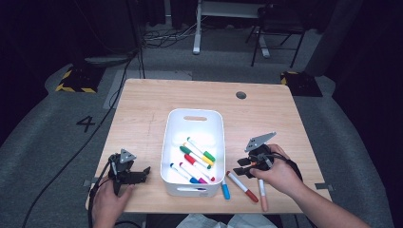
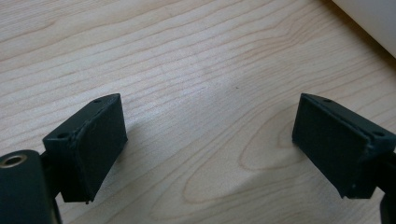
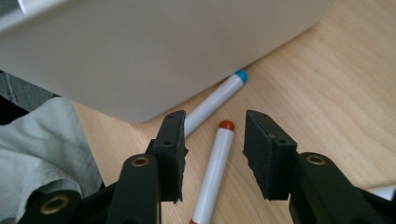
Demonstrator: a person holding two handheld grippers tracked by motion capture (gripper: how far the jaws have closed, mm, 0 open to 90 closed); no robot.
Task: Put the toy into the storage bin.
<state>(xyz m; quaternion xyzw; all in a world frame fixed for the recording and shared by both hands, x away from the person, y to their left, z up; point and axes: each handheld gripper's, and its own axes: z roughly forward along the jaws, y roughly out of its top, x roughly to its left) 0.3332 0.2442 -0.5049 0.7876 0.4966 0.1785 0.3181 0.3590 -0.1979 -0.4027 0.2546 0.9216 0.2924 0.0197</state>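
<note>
The red marker (image 3: pixel 215 164) lies flat between the right gripper (image 3: pixel 214 156)'s narrowed, untouching jaws, long axis running near-right to far-left toward the white bin (image 3: pixel 154 51).

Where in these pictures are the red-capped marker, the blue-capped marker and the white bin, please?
red-capped marker (image 3: pixel 215 163), right gripper view, on the middle of its white barrel.
blue-capped marker (image 3: pixel 218 99), right gripper view, on its white barrel beside the bin.
white bin (image 1: pixel 195 114), high view, on its far rim.
</note>
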